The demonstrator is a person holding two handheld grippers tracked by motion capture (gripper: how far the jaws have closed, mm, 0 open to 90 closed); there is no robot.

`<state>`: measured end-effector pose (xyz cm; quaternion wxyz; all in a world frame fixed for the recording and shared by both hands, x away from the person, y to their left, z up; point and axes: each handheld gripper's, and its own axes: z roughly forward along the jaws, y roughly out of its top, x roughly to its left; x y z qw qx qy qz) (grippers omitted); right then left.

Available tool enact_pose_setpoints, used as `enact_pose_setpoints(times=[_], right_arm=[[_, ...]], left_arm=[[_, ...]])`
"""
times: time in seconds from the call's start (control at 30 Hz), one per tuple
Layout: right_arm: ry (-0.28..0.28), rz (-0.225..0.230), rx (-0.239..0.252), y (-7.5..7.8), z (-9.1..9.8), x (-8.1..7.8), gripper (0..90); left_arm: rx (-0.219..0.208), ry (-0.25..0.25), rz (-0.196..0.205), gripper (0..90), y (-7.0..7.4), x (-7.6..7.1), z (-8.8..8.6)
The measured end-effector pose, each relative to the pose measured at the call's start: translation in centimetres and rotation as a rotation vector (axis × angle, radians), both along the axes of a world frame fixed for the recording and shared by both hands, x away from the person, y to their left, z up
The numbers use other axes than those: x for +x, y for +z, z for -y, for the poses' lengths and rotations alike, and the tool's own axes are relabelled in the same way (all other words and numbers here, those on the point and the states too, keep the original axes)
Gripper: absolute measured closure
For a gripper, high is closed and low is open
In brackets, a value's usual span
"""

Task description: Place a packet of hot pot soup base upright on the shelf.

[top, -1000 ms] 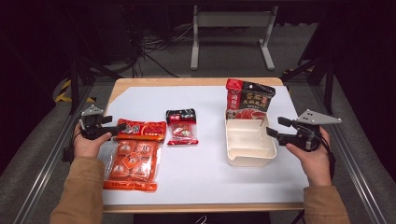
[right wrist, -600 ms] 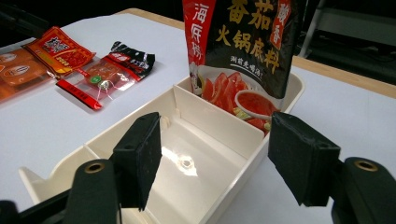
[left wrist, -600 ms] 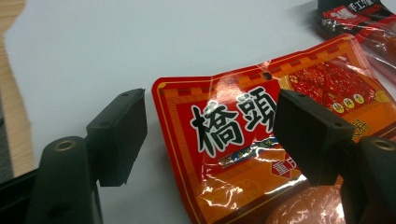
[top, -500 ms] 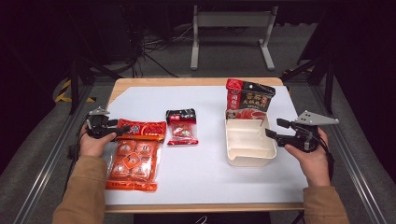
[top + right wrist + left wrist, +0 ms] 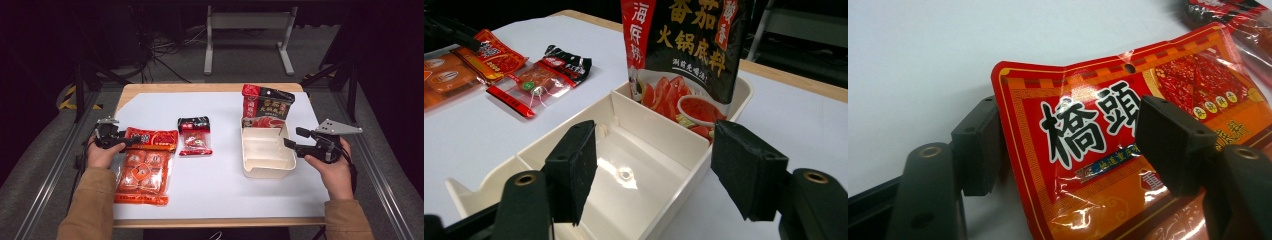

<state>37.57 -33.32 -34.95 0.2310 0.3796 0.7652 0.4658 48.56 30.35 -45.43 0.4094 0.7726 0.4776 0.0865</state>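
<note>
Between closing left fingers [image 5: 1068,155], not yet pinched: red packet [image 5: 1128,140], lettering "橋頭"; right fingers [image 5: 664,175] wide.

Three sauce packets [image 5: 151,139] [image 5: 194,136] [image 5: 266,106], one pack of red rounds [image 5: 140,172] and one cream divided tray [image 5: 248,167] are counted.

Table [image 5: 220,185]: white top, light wood edge. Big packet [image 5: 142,167]: orange-red, clear window over round orange pieces, header red-orange with a gold fret border and black characters outlined white. Small packet [image 5: 195,136]: black top, clear red-trimmed body, red contents. Standing pouch [image 5: 266,106]: black, red strip at one side, yellow and white characters, tomato slices and a white bowl of red sauce printed low. Tray [image 5: 265,172]: cream, glossy. Jaw pads: matte black. Sleeves: tan.
</note>
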Motion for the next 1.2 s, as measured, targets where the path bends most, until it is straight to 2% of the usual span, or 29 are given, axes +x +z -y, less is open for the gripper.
enact_pose_setpoints(times=[0.07, 0.17, 0.2, 0.3, 0.4, 0.5, 0.6, 0.63, 0.67, 0.73, 0.8, 0.93, 1.0, 1.2], right_arm=[[0.002, 0.000, 0.002, -0.02, 0.00, 0.00, 34.9], [0.003, 0.001, 0.002, -0.02, -0.01, 0.01, 34.9], [0.003, 0.001, 0.004, -0.03, -0.01, 0.01, 34.9], [0.005, 0.002, 0.007, -0.04, -0.01, 0.01, 35.3], [0.011, 0.007, 0.012, -0.09, 0.00, 0.01, 37.1], [0.018, 0.012, 0.013, -0.15, -0.05, 0.01, 39.5], [0.026, 0.011, 0.016, -0.17, -0.10, -0.01, 42.8], [0.032, 0.010, 0.019, -0.16, -0.13, -0.02, 44.7], [0.039, 0.011, 0.017, -0.14, -0.18, -0.06, 47.2], [0.042, 0.011, 0.019, -0.12, -0.21, -0.08, 48.0], [0.046, 0.008, 0.019, -0.13, -0.20, -0.08, 50.2], [0.053, -0.005, 0.029, -0.17, -0.23, -0.08, 51.4], [0.059, -0.010, 0.034, -0.17, -0.30, -0.07, 51.9], [0.064, -0.009, 0.031, -0.12, -0.28, -0.12, 54.5]], left_arm=[[-0.020, -0.010, 0.001, 36.5, -0.02, -0.02, -0.08], [-0.016, -0.019, 0.009, 41.7, 0.00, -0.04, -0.16], [-0.027, -0.026, 0.004, 44.0, 0.00, -0.11, -0.04], [0.014, -0.046, 0.021, 48.2, 0.05, -0.27, 0.32], [0.030, -0.052, 0.031, 54.0, 0.17, -0.44, 0.41], [0.036, -0.048, 0.038, 55.4, 0.05, -0.47, 0.42], [0.032, -0.036, 0.027, 56.2, -0.11, -0.43, 0.37], [0.023, -0.025, 0.014, 56.2, -0.28, -0.39, 0.29], [0.018, -0.020, 0.012, 60.3, -0.29, -0.38, 0.14], [0.003, -0.018, 0.012, 60.6, -0.39, -0.36, -0.02], [0.028, -0.019, 0.024, 63.8, -0.37, -0.37, 0.03], [0.048, -0.020, 0.033, 70.8, -0.35, -0.40, 0.02], [0.049, -0.010, 0.029, 77.1, -0.35, -0.43, 0.02], [0.063, 0.015, 0.022, 86.6, -0.12, -0.59, 0.13]])
